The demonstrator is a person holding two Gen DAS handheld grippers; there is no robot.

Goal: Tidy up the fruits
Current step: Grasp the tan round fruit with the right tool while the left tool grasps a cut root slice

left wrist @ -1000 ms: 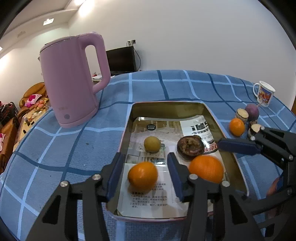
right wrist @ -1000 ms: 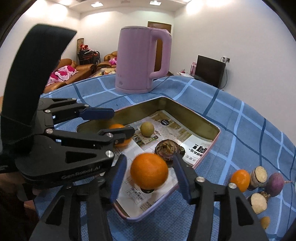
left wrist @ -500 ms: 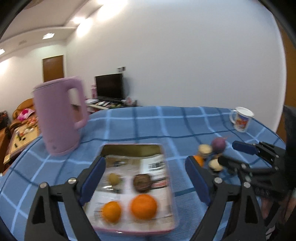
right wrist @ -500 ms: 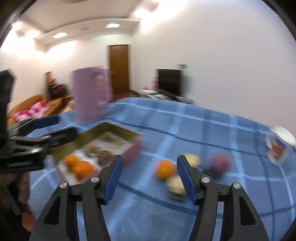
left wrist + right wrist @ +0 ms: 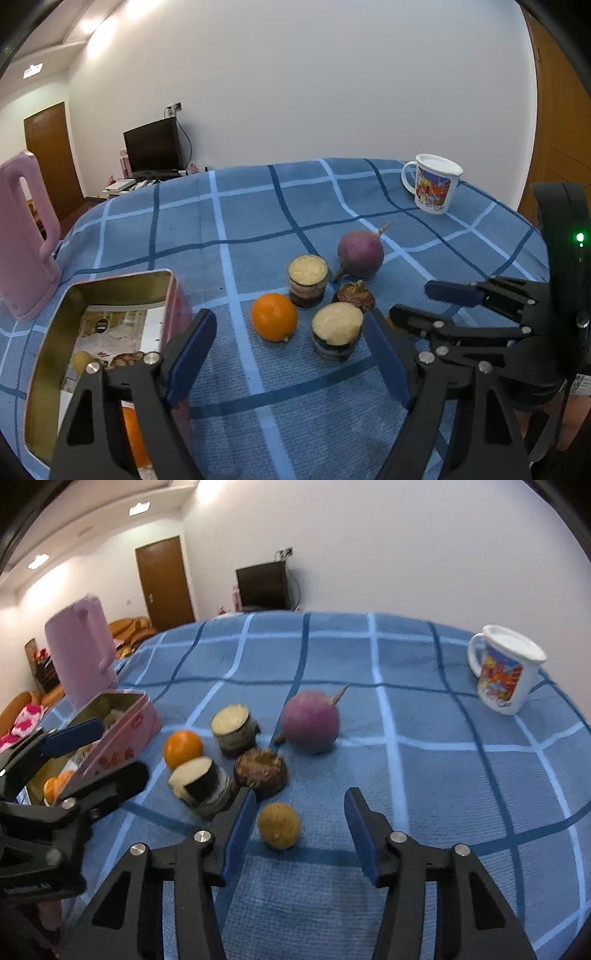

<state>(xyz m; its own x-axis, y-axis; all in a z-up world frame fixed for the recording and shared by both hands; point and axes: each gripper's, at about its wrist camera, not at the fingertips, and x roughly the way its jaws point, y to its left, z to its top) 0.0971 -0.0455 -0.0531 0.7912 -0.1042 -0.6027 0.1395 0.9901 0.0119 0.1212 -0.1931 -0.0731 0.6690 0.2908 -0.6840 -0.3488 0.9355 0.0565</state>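
A pink tin tray (image 5: 170, 295) (image 5: 125, 731) lined with paper holds oranges and a small yellow fruit at the left. On the blue checked cloth lie an orange (image 5: 274, 316) (image 5: 183, 748), two cut root pieces (image 5: 337, 334) (image 5: 307, 275), a dark brown fruit (image 5: 261, 772), a purple turnip (image 5: 360, 254) (image 5: 309, 722) and a small tan fruit (image 5: 279, 825). My left gripper (image 5: 288, 362) is open, just short of the orange and the near cut piece. My right gripper (image 5: 299, 836) is open with the tan fruit between its fingers, nearer the left finger.
A pink kettle (image 5: 22, 236) (image 5: 79, 653) stands behind the tray at the left. A white printed mug (image 5: 432, 184) (image 5: 504, 674) stands at the far right. The right gripper shows in the left wrist view (image 5: 417, 306), low on the right.
Both grippers left the tray, where each had an orange between its fingers, and swung right to the loose fruits on the cloth. Both oranges stay in the tray.
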